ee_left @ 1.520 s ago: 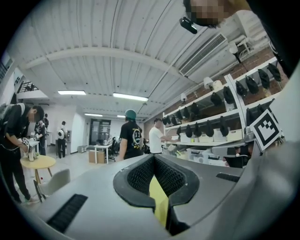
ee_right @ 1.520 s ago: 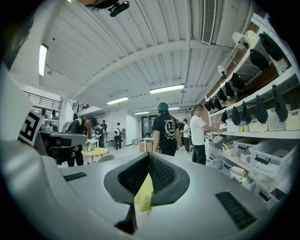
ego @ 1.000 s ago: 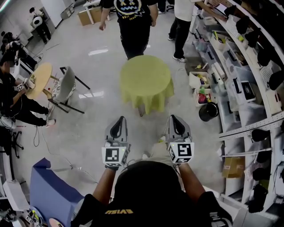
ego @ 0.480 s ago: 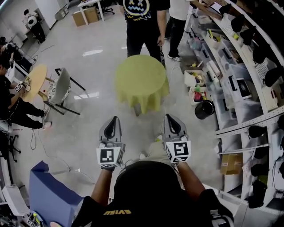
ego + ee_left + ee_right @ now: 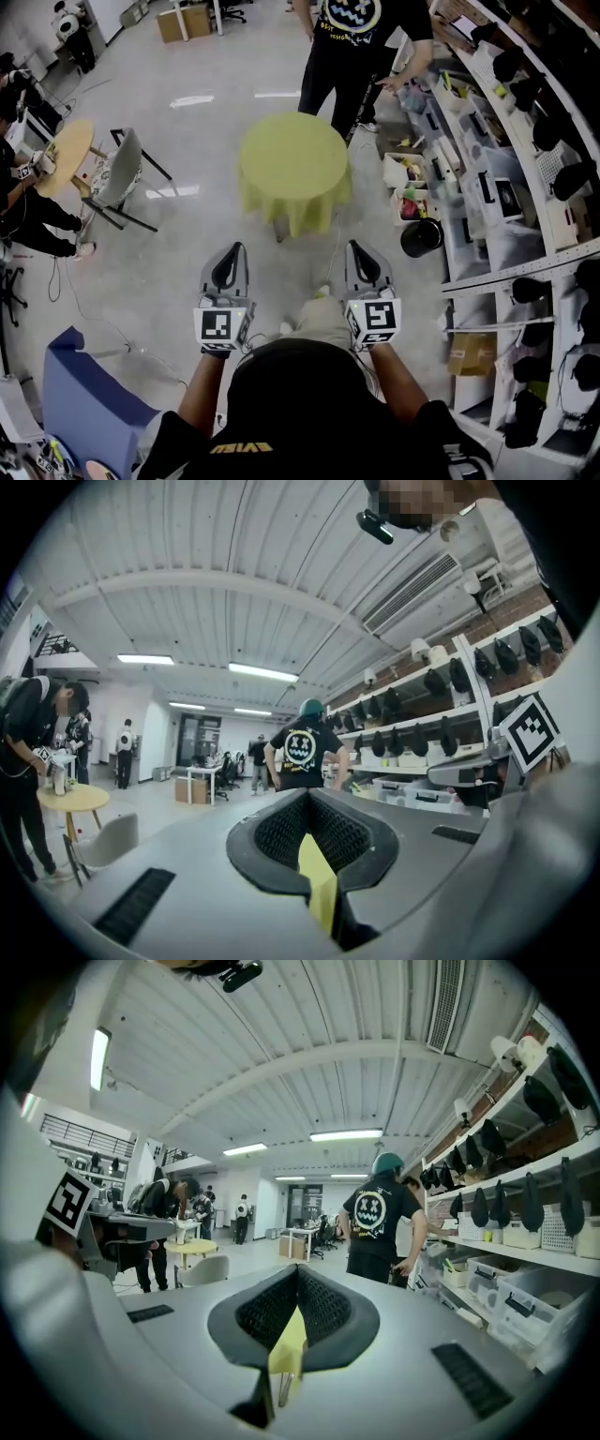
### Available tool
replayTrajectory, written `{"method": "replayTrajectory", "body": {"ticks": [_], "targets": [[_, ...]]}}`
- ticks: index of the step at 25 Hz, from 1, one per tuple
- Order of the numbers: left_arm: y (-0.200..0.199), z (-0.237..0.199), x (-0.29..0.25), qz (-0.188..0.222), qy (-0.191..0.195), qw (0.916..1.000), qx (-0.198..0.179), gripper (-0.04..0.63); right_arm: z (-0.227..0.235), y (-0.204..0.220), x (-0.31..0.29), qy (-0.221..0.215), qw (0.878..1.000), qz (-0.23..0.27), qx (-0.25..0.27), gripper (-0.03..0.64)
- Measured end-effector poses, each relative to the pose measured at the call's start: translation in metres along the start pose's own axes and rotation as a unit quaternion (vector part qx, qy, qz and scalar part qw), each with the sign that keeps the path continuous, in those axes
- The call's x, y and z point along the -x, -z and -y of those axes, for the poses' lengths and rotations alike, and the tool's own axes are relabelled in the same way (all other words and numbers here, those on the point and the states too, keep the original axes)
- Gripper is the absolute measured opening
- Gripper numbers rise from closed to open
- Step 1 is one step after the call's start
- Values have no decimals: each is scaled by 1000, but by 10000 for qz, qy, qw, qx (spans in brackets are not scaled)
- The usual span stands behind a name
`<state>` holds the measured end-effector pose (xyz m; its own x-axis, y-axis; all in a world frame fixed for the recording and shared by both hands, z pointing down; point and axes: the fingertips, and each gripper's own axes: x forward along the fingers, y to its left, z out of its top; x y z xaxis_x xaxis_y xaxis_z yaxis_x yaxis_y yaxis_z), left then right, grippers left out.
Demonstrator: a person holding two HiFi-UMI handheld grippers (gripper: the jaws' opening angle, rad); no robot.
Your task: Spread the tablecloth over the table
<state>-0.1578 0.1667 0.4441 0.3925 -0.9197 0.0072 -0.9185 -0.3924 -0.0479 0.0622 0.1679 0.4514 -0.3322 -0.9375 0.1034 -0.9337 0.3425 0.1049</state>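
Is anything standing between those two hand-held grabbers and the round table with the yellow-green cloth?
Nothing visible does. Only bare grey floor lies between the left gripper, the right gripper and the yellow-green tablecloth, which is already draped round ahead of them. The person in a black T-shirt stands beyond it.

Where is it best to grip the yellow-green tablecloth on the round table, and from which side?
Take the tablecloth probably by its hanging hem on the near side, coming from the front. There it falls in loose folds that are easy to pinch; the top lies flat, and a person stands at the far side.
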Motion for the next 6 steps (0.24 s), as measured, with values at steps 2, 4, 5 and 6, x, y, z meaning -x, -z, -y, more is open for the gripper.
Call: {"method": "replayTrajectory", "body": {"ticks": [2, 4, 5, 6], "targets": [[0, -2, 0, -3, 16, 10000, 36, 17, -2, 3, -2, 8, 10000, -44, 6, 0], [0, -3, 0, 20, 66, 9999, 82, 17, -4, 4, -4, 1, 10000, -70, -1, 0], [0, -4, 1, 38, 101, 9999, 105, 18, -6, 4, -5, -6, 10000, -76, -1, 0], [0, -4, 1, 58, 138, 9998, 129, 17, -7, 4, -6, -13, 10000, -81, -1, 0]]}}
